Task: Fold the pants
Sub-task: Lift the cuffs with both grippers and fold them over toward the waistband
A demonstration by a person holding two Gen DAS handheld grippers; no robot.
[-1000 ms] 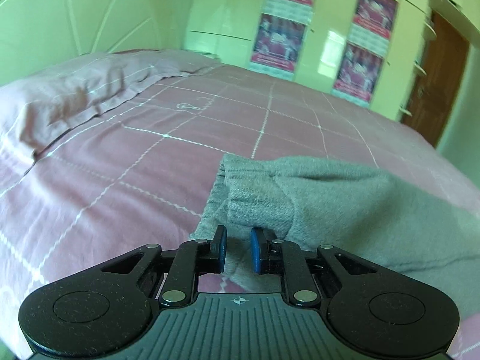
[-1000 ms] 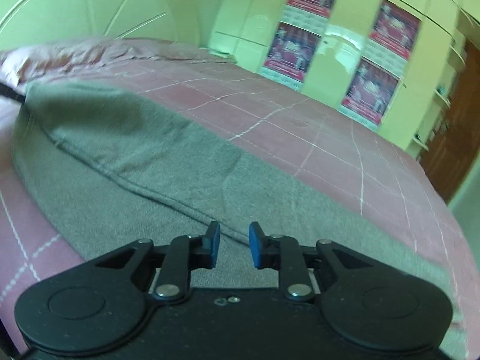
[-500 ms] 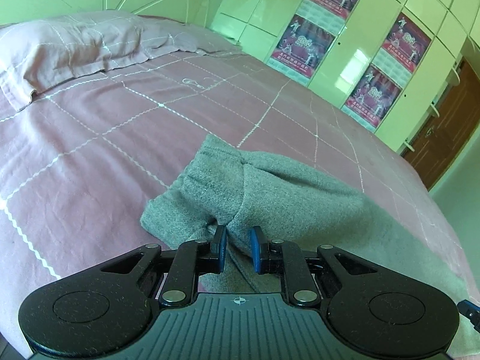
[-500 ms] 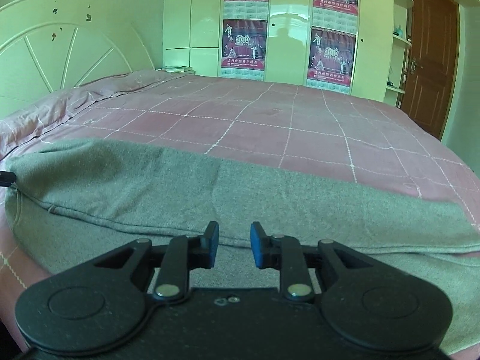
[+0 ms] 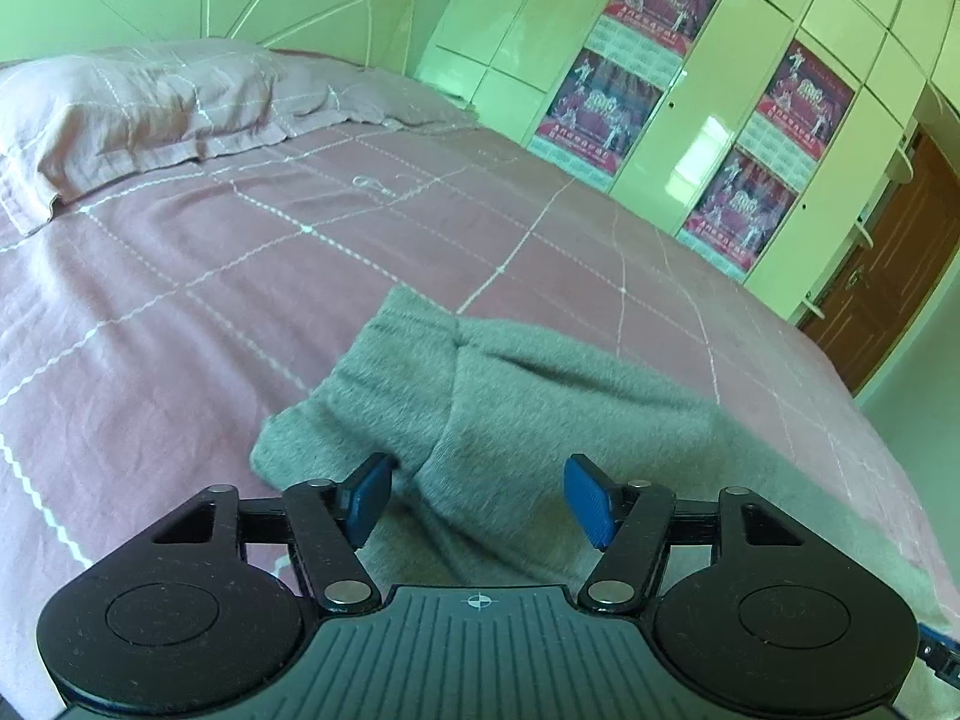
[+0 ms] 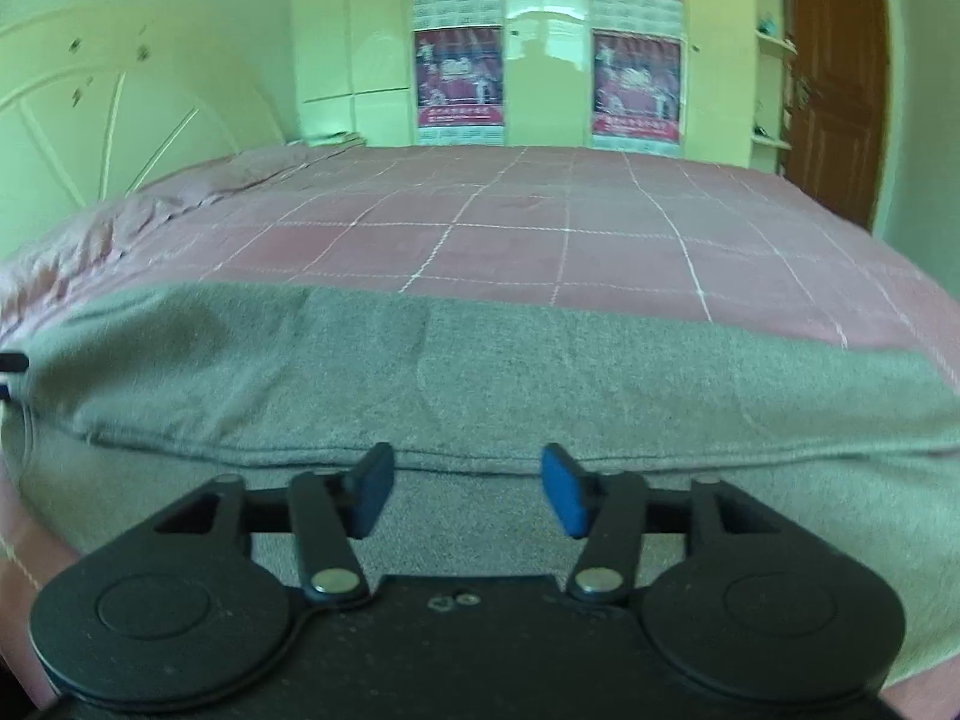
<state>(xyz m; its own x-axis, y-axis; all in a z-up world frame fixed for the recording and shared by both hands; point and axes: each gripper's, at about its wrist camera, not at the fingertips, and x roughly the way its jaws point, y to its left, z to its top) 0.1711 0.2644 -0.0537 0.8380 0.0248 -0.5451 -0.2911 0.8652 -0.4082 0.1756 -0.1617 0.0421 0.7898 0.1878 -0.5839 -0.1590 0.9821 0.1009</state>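
Grey pants (image 5: 540,396) lie folded lengthwise on the pink checked bed (image 5: 180,312), one end bunched just ahead of my left gripper (image 5: 480,499). Its jaws are opening, and a hump of the grey cloth sits between the blue pads (image 5: 367,495) without being pressed. In the right wrist view the pants (image 6: 510,372) stretch across the whole width, with a folded edge running just ahead of my right gripper (image 6: 468,495). Its jaws are opening too, over the lower layer of cloth, and its pads (image 6: 567,498) grip nothing.
A pink pillow (image 5: 138,114) lies at the bed's head by the pale headboard (image 6: 120,108). Cream wardrobes with red posters (image 5: 660,60) stand beyond the bed, and a brown door (image 6: 834,78) is at the right. The bed's near edge is just under both grippers.
Both pairs of jaws, nearly closed at the grey cloth before, have spread wide apart. Both wrists rolled, so the views turned. The pants now rest on the bed.
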